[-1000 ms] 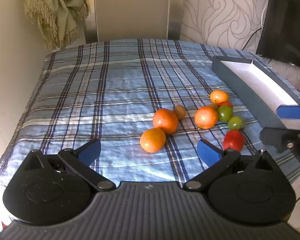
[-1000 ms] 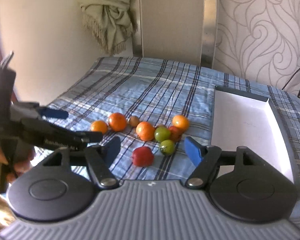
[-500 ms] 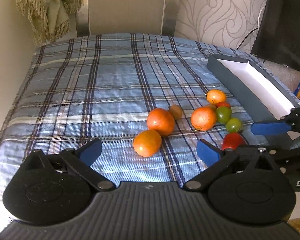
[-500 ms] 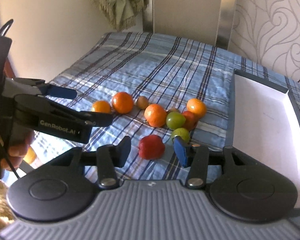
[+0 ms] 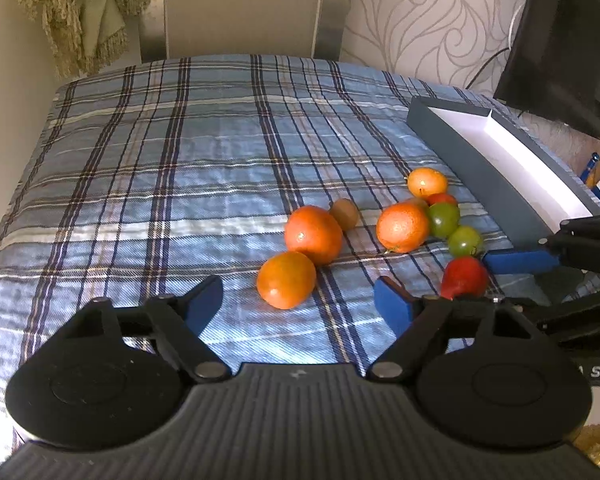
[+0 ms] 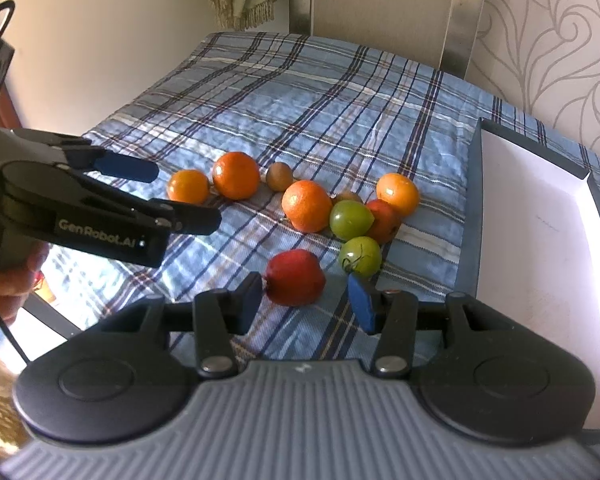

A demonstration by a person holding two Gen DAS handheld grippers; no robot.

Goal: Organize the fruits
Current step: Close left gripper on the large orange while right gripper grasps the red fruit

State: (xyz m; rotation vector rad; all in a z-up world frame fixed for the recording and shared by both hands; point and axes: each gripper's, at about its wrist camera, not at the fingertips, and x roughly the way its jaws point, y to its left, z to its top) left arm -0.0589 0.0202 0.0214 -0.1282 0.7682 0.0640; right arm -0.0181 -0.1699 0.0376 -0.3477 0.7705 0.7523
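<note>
Several fruits lie in a cluster on the blue plaid cloth (image 5: 172,168). My left gripper (image 5: 298,304) hovers low just behind the nearest orange (image 5: 286,279); its jaws are closing, and the orange sits ahead of the blue pads, untouched. A larger orange (image 5: 314,234) lies right behind it. My right gripper (image 6: 306,302) is down at the red fruit (image 6: 295,277), which lies between its tips. The left pad is at the fruit's side and the right pad stands clear of it. Green tomatoes (image 6: 360,257) and more oranges (image 6: 306,205) lie just beyond.
A long grey tray (image 5: 480,168) with a white inside lies along the right of the cloth, close to the fruit. A dark screen (image 5: 560,48) stands behind it. A fringed green cloth (image 5: 88,8) hangs at the back left. A hand (image 6: 8,284) holds the left gripper.
The right gripper has come down and forward to the red fruit, its jaws narrowing around it. The left jaws have narrowed and the nearest orange now lies closer to them.
</note>
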